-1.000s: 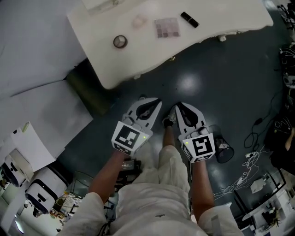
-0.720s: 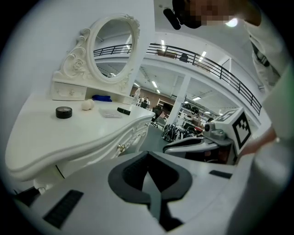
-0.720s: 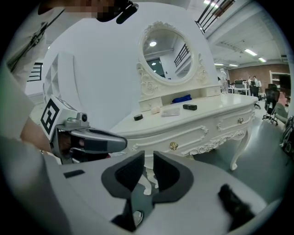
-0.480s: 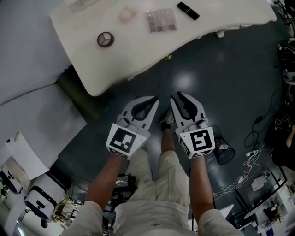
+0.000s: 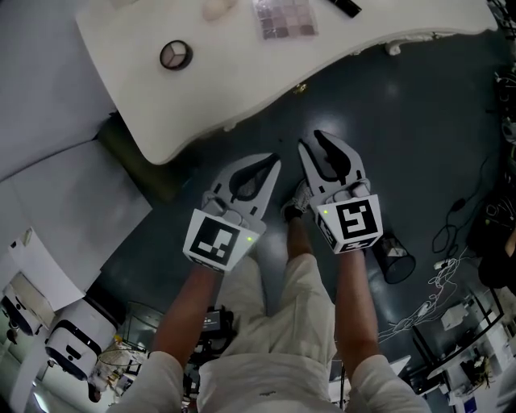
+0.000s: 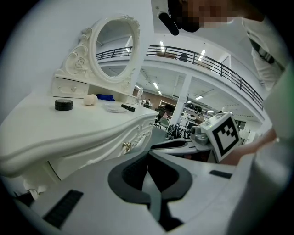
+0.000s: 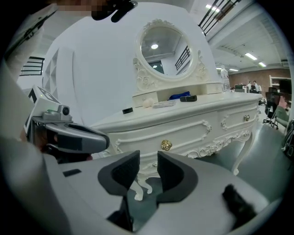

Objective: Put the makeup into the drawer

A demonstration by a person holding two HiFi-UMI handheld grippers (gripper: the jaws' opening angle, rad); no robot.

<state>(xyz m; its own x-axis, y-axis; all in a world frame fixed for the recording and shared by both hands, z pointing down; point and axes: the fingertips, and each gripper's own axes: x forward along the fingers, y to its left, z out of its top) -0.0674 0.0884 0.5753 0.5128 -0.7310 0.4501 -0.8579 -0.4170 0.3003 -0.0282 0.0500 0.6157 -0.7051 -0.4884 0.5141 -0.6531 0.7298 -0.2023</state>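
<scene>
The makeup lies on the white dressing table (image 5: 234, 73): a round compact (image 5: 175, 55), an eyeshadow palette (image 5: 285, 18), a pale puff (image 5: 218, 8) and a black lipstick (image 5: 345, 6). The table's front drawer has a gold knob (image 7: 166, 145), which also shows from above (image 5: 300, 86). My left gripper (image 5: 274, 161) hangs shut and empty short of the table edge; its own view shows the pads pressed together (image 6: 148, 153). My right gripper (image 5: 318, 141) is beside it, pointed at the drawer front. Its jaws (image 7: 148, 158) have just been opening and nothing is between them.
An oval mirror (image 7: 164, 43) with small drawers (image 6: 69, 86) stands at the back of the table. An olive box (image 5: 145, 161) sits under the table's left end. A black wire cup (image 5: 395, 262) and cables (image 5: 451, 234) lie on the dark floor at the right.
The right gripper's jaws have parted from shut to open. Both grippers have sunk lower in front of the table, and the head view has drifted so the table sits higher in the picture.
</scene>
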